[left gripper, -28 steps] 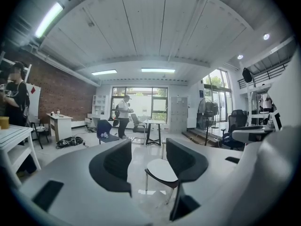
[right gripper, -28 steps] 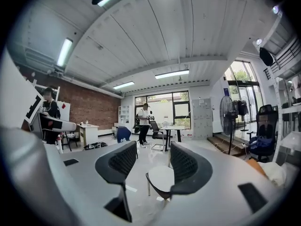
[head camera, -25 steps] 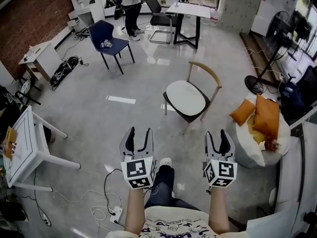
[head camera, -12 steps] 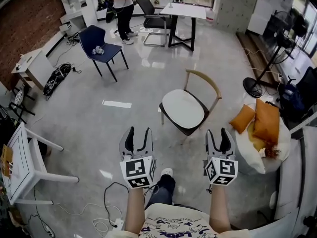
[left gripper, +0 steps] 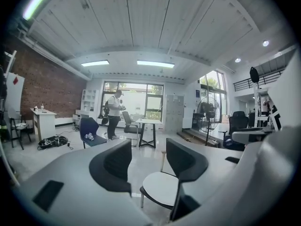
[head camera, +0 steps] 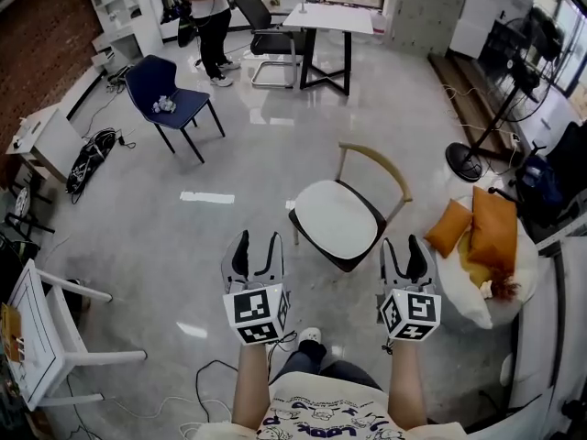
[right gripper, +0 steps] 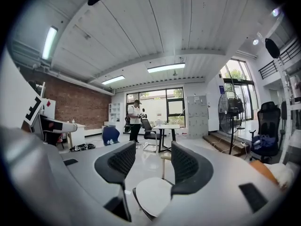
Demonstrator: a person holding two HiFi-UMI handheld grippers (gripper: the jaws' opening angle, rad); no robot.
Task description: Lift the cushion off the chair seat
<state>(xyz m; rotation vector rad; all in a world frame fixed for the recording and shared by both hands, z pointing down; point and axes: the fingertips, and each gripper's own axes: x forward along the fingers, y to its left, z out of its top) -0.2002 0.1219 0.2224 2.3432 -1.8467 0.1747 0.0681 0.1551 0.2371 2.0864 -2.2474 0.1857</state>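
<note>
A round white cushion (head camera: 335,216) lies on the seat of a wooden chair (head camera: 377,159) with a curved backrest, in the middle of the head view. My left gripper (head camera: 256,242) is held in front of me, to the left of the chair and short of it, open and empty. My right gripper (head camera: 407,244) is level with it, near the chair's right front corner, also open and empty. In the left gripper view the cushion (left gripper: 160,189) shows between and below the jaws of the left gripper (left gripper: 148,161). The right gripper view shows the cushion (right gripper: 153,192) low between the jaws of the right gripper (right gripper: 149,161).
Orange pillows (head camera: 486,223) lie on a white beanbag just right of the chair. A blue chair (head camera: 165,94), a white table (head camera: 330,16) and a standing person (head camera: 206,7) are far back. A fan (head camera: 514,71) stands at the right, a white table (head camera: 37,337) at the left. Cables (head camera: 220,374) lie by my feet.
The chair with the cushion has come closer to both grippers as I walk toward it. The jaws of both grippers stand as before.
</note>
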